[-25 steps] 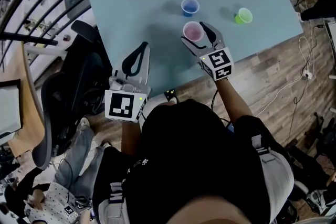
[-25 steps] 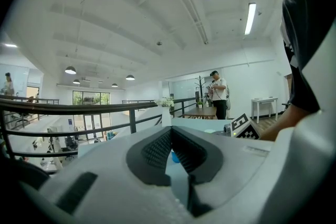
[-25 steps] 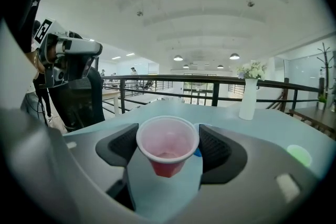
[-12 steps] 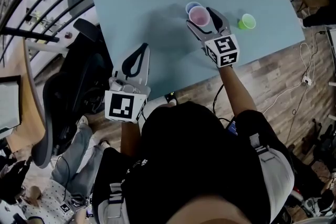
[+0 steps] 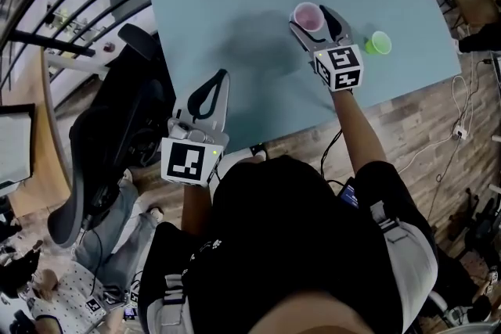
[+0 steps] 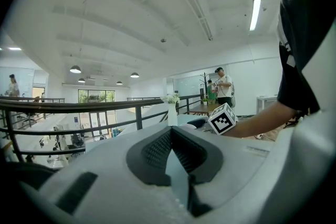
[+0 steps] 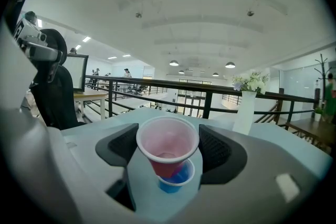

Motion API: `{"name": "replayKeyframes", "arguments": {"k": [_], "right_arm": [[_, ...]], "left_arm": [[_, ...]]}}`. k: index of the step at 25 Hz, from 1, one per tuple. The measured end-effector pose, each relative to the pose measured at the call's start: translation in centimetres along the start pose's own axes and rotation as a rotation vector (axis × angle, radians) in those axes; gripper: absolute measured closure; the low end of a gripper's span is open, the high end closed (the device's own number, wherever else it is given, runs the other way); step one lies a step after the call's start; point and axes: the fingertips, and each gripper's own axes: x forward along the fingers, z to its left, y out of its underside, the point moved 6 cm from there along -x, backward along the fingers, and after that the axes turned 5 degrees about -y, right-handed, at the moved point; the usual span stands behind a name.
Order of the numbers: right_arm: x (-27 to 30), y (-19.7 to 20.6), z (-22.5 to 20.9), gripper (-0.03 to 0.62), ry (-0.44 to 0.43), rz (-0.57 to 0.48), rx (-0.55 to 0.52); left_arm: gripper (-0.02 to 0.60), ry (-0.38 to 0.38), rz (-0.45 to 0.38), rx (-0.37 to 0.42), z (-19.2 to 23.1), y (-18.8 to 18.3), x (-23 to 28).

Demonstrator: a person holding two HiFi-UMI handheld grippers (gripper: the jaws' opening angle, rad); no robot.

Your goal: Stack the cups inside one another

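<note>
Grasping pink cup [image 7: 167,145] in right gripper [image 7: 168,150] fingers, directly over blue cup [image 7: 177,179] | left gripper [image 6: 176,153] fingers clenched, empty | green cup [image 5: 380,42] apart on counter [image 5: 227,4]

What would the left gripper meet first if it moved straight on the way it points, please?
Bare table lies ahead of the left gripper; farther on, the white vase near the far edge looks roughly in line, though depth is unclear.
</note>
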Motion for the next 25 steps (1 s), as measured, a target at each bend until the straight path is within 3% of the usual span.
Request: {"name": "replayKeyframes", "arguments": {"k": [25], "right_arm": [[3.1,4.5,-1.0,0.23,0.038,0.131,0.039]], "left_arm": [[0.597,-0.023,0.031,-0.012,1.9,1.0,-0.4]]}}
